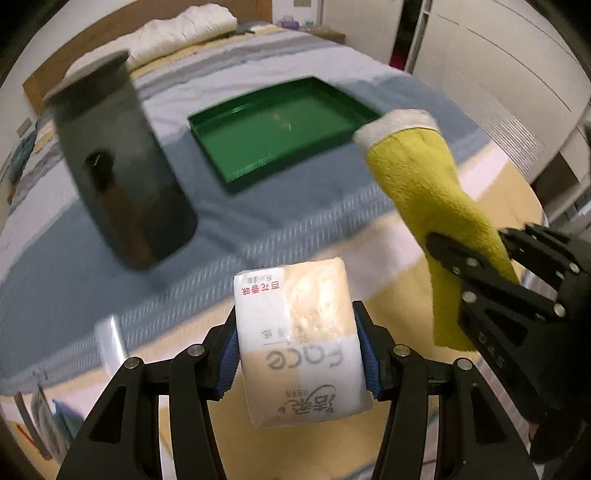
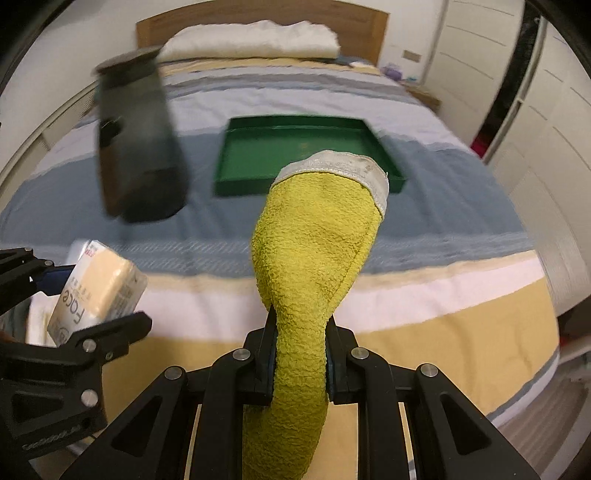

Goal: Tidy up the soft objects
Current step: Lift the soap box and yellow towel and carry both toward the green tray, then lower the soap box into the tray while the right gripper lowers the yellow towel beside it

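Note:
My left gripper is shut on a white and cream tissue pack printed "Face", held above the bed's near edge. The same pack shows at the lower left of the right wrist view. My right gripper is shut on a yellow-green fuzzy sock with a pale cuff, which stands up out of the jaws. In the left wrist view that sock and the right gripper appear at the right. A green tray, empty, lies on the bed beyond both grippers, and is also visible as the tray.
A tall dark cylindrical container stands on the striped bedspread left of the tray. A white pillow and wooden headboard are at the far end. White wardrobe doors line the right side.

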`<state>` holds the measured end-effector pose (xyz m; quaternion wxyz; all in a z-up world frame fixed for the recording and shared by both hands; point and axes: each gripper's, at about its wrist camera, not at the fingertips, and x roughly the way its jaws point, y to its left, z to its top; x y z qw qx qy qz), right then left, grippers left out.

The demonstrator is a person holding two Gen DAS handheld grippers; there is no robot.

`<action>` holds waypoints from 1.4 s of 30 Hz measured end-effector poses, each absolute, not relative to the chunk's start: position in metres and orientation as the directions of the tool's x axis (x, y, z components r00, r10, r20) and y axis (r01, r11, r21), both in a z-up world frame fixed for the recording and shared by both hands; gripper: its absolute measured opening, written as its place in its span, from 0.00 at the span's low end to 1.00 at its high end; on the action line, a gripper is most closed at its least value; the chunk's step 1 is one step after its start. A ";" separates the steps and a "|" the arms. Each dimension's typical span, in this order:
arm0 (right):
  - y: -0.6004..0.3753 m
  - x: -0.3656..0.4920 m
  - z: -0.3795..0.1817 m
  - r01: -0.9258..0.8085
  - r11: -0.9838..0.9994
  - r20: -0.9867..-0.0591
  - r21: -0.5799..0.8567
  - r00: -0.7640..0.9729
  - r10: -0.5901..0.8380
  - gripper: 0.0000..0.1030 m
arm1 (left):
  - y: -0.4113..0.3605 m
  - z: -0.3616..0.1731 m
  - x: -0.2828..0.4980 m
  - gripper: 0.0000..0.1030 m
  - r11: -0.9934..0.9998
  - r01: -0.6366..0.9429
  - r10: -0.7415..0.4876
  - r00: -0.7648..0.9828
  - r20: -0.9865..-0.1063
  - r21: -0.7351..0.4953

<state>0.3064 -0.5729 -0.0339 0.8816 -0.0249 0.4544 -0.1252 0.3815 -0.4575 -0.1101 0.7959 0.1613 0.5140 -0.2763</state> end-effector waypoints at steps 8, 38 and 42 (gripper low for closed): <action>-0.605 0.362 -0.001 0.270 0.944 -0.733 -0.190 0.601 -0.320 0.18 | -0.503 -0.112 0.452 0.47 0.853 0.521 -0.260 0.450 -0.855 0.015; -0.656 0.662 -0.112 0.326 0.888 -0.707 -0.325 0.540 -0.457 0.19 | -0.543 -0.196 0.620 0.47 0.955 0.286 -0.084 0.516 -0.852 0.080; -0.655 0.669 -0.123 0.337 0.874 -0.706 -0.349 0.518 -0.482 0.22 | -0.547 -0.204 0.621 0.48 0.951 0.300 -0.083 0.498 -0.863 0.081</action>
